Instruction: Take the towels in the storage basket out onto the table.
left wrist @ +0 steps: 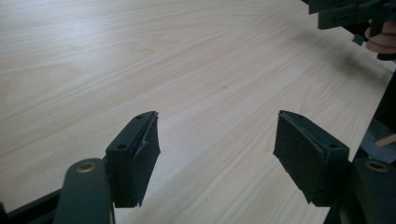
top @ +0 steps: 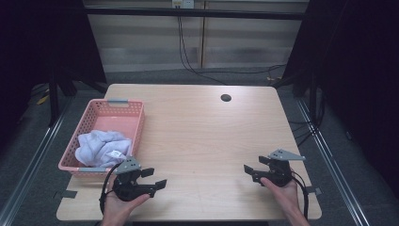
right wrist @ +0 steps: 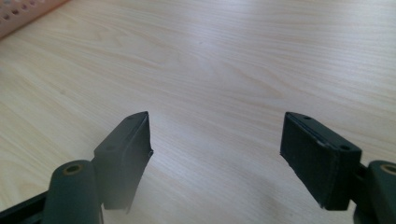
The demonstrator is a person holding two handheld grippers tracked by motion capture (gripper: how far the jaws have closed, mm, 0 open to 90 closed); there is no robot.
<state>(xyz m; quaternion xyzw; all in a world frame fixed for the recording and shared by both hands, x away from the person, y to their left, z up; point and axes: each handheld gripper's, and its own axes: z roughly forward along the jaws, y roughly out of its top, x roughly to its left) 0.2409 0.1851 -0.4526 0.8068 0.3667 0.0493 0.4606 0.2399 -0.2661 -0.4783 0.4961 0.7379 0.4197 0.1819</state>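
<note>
left gripper (top: 153, 178) and right gripper (top: 251, 168) both jaws apart, empty, over bare table (top: 202, 136) (white cloth (top: 101, 147) in pink basket (top: 136, 123)).

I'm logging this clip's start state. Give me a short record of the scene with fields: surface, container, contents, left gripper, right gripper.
surface: wooden table
container: pink basket, at the table's left edge
contents: crumpled white cloth inside the basket
left gripper: open, nothing between its jaws, just beside the basket's near corner
right gripper: open, nothing between its jaws, near the table's front right
</note>
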